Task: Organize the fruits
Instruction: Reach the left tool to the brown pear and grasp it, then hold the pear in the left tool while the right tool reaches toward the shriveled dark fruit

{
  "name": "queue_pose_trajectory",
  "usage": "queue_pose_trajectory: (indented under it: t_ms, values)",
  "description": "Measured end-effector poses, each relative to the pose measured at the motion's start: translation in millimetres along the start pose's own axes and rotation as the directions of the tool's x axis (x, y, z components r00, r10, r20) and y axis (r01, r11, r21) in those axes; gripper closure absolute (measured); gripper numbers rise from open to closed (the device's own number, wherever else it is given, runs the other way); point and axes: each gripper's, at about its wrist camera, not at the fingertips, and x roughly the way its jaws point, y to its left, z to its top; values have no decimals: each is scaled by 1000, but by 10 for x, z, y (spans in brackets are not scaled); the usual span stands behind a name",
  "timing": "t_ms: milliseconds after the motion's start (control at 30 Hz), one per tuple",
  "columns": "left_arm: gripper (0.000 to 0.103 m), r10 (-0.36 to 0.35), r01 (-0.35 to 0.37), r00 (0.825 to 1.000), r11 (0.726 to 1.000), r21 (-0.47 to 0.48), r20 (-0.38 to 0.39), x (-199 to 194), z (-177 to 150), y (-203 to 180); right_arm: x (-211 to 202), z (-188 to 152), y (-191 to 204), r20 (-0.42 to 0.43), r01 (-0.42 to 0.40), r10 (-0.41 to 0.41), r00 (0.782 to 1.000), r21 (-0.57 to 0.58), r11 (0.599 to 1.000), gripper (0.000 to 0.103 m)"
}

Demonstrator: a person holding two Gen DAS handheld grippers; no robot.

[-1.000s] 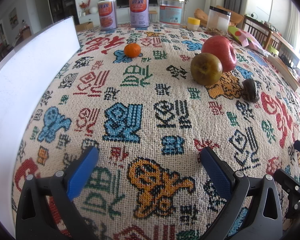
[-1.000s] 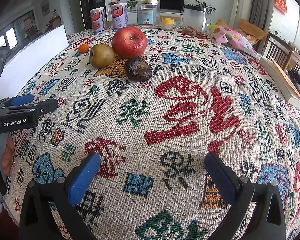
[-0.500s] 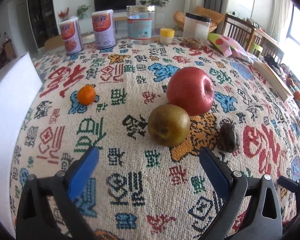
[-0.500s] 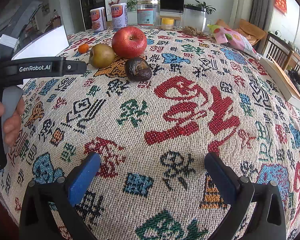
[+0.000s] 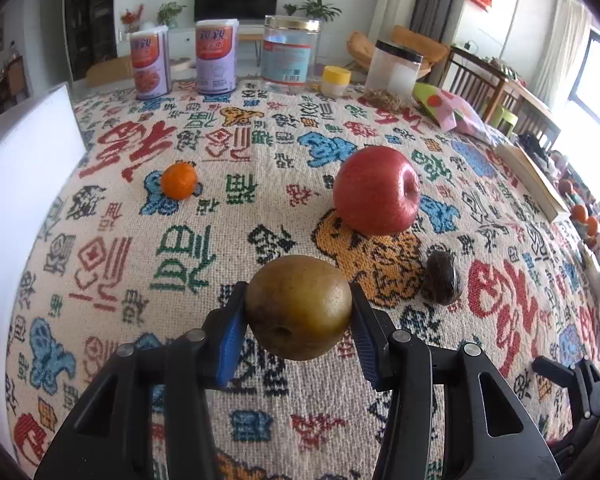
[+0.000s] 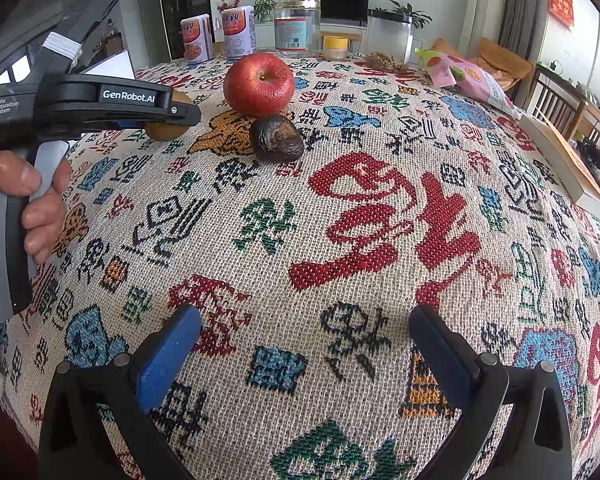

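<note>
Left gripper (image 5: 299, 322): blue fingers (image 5: 230, 336) pinching the brown-green pear (image 5: 299, 307) at its widest sides, lower centre of the left wrist view. Contact only at two small patches on a round, smooth skin; judged risk: the pear rolls or squirts forward out of the pads if lifted fast.

Dark wrinkled fruit (image 5: 441, 283): just right of the pear; could be nudged.

Red apple (image 5: 377, 190): beyond, centre right, on the counter (image 5: 220, 160).

Small orange (image 5: 179, 180): upper left, well apart.

Right gripper (image 6: 305, 350): fingers spread, holding nothing, bottom of the right wrist view.
</note>
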Motion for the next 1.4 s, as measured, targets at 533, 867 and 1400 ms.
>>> queue_pose_trajectory:
  t_ms: [533, 867, 1400]
  values:
    - [28, 163, -163, 987, 983, 80, 9, -437, -838, 383, -1, 2, -3, 0, -1, 1, 1000, 0, 1000, 0]
    - [7, 185, -184, 983, 982, 32, -2, -363, -888, 480, 1, 3, -4, 0, -1, 1, 1000, 0, 1000, 0]
    - [0, 181, -181, 983, 983, -12, -24, -335, -888, 533, -2, 3, -2, 0, -1, 1, 1000, 1, 1000, 0]
